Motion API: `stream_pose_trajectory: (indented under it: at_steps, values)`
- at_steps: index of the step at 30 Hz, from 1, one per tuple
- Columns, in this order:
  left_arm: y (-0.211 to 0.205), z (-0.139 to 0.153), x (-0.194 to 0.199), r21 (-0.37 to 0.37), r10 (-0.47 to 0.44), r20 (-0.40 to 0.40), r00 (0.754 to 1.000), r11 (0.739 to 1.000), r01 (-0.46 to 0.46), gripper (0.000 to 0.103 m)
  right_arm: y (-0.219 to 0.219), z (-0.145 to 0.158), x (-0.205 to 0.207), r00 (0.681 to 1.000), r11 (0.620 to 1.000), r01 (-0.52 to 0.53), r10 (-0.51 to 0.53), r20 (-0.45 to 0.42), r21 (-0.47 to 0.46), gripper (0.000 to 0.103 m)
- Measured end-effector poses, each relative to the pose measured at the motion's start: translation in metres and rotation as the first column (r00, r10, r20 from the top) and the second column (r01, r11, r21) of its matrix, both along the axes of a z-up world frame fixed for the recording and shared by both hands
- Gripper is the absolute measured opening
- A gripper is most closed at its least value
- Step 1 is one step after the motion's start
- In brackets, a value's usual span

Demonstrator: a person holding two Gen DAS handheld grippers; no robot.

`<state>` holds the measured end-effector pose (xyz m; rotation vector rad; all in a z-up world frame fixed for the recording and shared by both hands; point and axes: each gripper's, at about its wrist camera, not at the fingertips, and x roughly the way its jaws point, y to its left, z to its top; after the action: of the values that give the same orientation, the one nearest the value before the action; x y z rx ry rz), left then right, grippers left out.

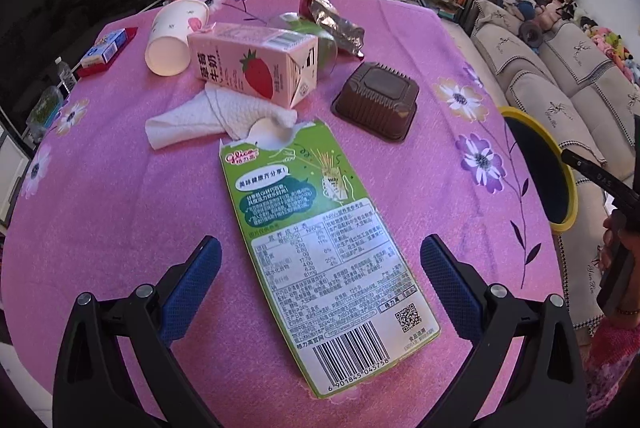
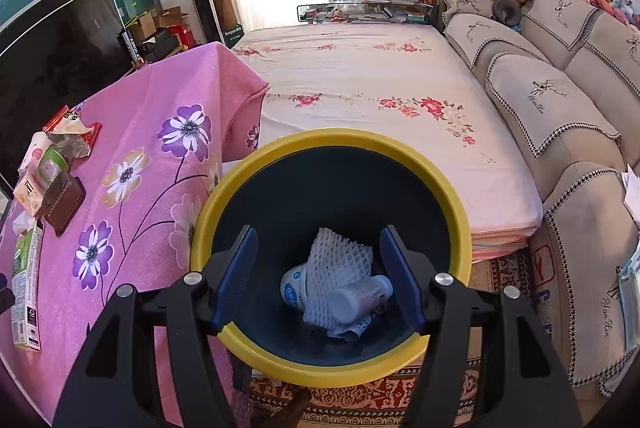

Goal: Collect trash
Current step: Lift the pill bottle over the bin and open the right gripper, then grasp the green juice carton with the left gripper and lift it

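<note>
A: Left tongs (image 1: 320,268) spread wide over the desk (image 1: 120,228), nothing clamped. Between the blue pads (image 1: 192,284), without touching either, a flat green snack box (image 1: 320,248), barcode end nearest, torn end pointing away.

B: Right tongs (image 2: 318,276) apart as well, gripping nothing, poised above the yellow-rimmed bin (image 2: 328,147). Down inside: a white foam net (image 2: 338,260) draped over two small white bottles (image 2: 360,298). Bin just beside the desk edge, on a patterned rug (image 2: 360,392).

A: Past the box's torn flap, a crumpled white napkin (image 1: 200,111), partly tucked under the pink strawberry milk carton (image 1: 256,63) lying on its side.

B: To the right of the carton?

A: A brown plastic tray (image 1: 376,99), upside down, apart from the carton. Behind the carton, a tipped paper cup (image 1: 176,31), mouth toward the camera, and something green (image 1: 320,35), mostly hidden. Further still, a crumpled silver-and-red wrapper (image 1: 328,15). Near the far left edge, a small blue box on a red one (image 1: 108,49).

B: Same heap at the left margin of the right wrist view, too squeezed to sort out. Pink flowered cloth (image 2: 160,147) hanging over the desk side. Beyond the bin, a bed (image 2: 360,87) with a floral sheet, then beige sofa cushions (image 2: 540,99) along the right.
</note>
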<state>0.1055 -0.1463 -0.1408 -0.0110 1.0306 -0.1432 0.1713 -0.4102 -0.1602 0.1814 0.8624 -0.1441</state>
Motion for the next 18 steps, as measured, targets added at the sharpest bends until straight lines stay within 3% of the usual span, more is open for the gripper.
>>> stream_pose_trajectory:
  at_steps: [8, 14, 18]
  values:
    - [-0.020, -0.023, -0.002, 0.080, -0.025, -0.056, 0.998, 0.996, 0.030, 0.098, 0.009, 0.004, -0.002, 1.000, 1.000, -0.025, 0.024, 0.012, 0.012, 0.061]
    - [0.014, -0.025, -0.012, 0.127, -0.030, -0.095, 0.995, 0.991, 0.043, 0.098, 0.009, 0.005, -0.002, 0.999, 0.999, -0.031, 0.030, 0.010, 0.015, 0.061]
    - [0.049, -0.018, -0.010, 0.106, 0.044, -0.098, 0.994, 0.994, -0.033, 0.098, 0.011, 0.005, 0.000, 0.999, 0.999, -0.035, 0.035, 0.012, 0.019, 0.061]
